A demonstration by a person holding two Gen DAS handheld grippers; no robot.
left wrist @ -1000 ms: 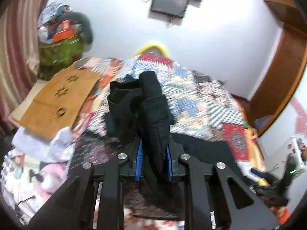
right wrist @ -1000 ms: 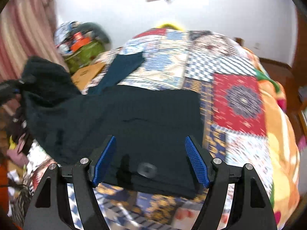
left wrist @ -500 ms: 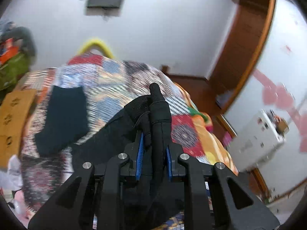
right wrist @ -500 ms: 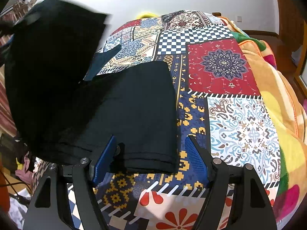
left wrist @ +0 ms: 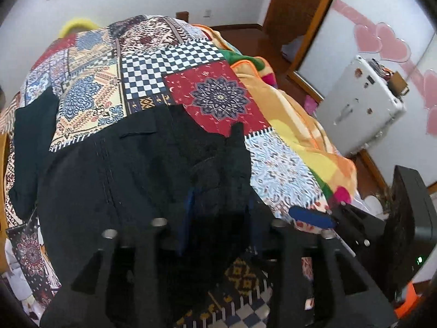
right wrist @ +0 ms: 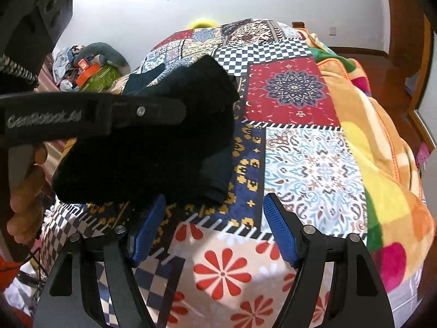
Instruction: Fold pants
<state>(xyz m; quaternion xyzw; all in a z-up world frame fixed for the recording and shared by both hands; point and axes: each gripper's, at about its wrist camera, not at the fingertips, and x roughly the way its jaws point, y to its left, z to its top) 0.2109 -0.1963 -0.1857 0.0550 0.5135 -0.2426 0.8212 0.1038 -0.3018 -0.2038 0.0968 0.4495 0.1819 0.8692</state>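
The black pants lie on the patchwork bedspread, folded over themselves. My left gripper is shut on a bunched end of the pants and holds it over the lower part of the garment. In the right wrist view the left gripper's arm crosses from the left with the black pants hanging from it over the bed. My right gripper is open and empty, just in front of the pants' near edge; it also shows at the right of the left wrist view.
A separate dark green cloth lies at the bed's left side. An orange blanket covers the bed's right side. A white case stands on the floor at right. Clutter is piled by the far wall.
My left gripper has carried the held end of the pants across to the right and down over the garment. My right gripper has drawn back from the pants' edge.
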